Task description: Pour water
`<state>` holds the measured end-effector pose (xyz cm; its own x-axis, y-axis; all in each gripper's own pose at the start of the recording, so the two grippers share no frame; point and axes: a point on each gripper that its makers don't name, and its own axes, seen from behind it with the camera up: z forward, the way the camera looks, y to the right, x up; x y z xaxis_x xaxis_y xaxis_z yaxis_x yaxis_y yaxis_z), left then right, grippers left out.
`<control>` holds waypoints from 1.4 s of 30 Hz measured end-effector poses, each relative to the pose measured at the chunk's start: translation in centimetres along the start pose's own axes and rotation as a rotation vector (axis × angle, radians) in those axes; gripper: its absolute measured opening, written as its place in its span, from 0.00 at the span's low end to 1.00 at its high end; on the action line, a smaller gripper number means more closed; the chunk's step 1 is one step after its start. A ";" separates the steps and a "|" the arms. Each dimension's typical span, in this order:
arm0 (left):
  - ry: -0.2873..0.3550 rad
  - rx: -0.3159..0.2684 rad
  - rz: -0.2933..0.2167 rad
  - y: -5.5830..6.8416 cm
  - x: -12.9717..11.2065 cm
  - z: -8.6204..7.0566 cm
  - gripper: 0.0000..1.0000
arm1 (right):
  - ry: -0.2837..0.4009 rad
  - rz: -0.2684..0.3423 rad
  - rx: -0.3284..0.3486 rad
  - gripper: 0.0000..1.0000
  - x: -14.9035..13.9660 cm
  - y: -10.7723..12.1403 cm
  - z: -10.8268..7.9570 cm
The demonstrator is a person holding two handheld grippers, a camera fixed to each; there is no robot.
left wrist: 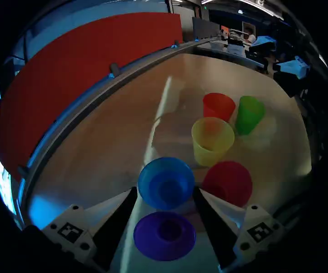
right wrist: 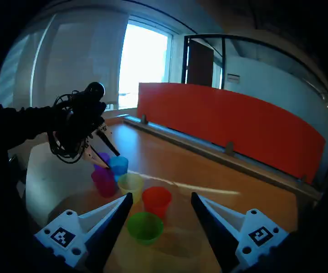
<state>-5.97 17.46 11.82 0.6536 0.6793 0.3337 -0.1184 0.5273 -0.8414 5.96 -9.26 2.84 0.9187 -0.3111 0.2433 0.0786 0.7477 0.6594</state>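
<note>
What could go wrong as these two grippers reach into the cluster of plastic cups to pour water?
1. The left gripper has its open fingers flanking the blue cup, with the purple cup and dark red cup close by; closing or lifting may tip a neighbour.
2. The right gripper frames the green cup, the red cup just behind; reaching in could nudge it.
3. Both grippers work one tight cluster and might collide.

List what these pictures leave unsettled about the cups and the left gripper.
1. Left gripper view: whether the left gripper presses the blue cup or merely flanks it; the dim light blurs the contact.
2. Both views: whether any cup holds water; too dim to tell.
3. Right gripper view: the purple cup is partly hidden behind the magenta cup.
</note>
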 end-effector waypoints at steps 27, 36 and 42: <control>0.012 -0.002 -0.027 -0.4 0.2 2.3 0.90 | -0.008 0.006 -0.005 0.99 -0.7 0.4 0.3; 0.028 0.009 -0.052 -0.6 0.2 2.5 0.89 | -0.007 0.008 -0.006 0.99 -0.8 0.5 0.3; 0.033 0.019 -0.059 -0.6 0.1 2.4 0.88 | -0.007 0.010 -0.007 0.99 -0.9 0.5 0.2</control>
<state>-7.61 18.49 13.38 0.6840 0.6296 0.3683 -0.0924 0.5757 -0.8124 5.07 -8.73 3.12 0.9167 -0.3077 0.2548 0.0722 0.7549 0.6519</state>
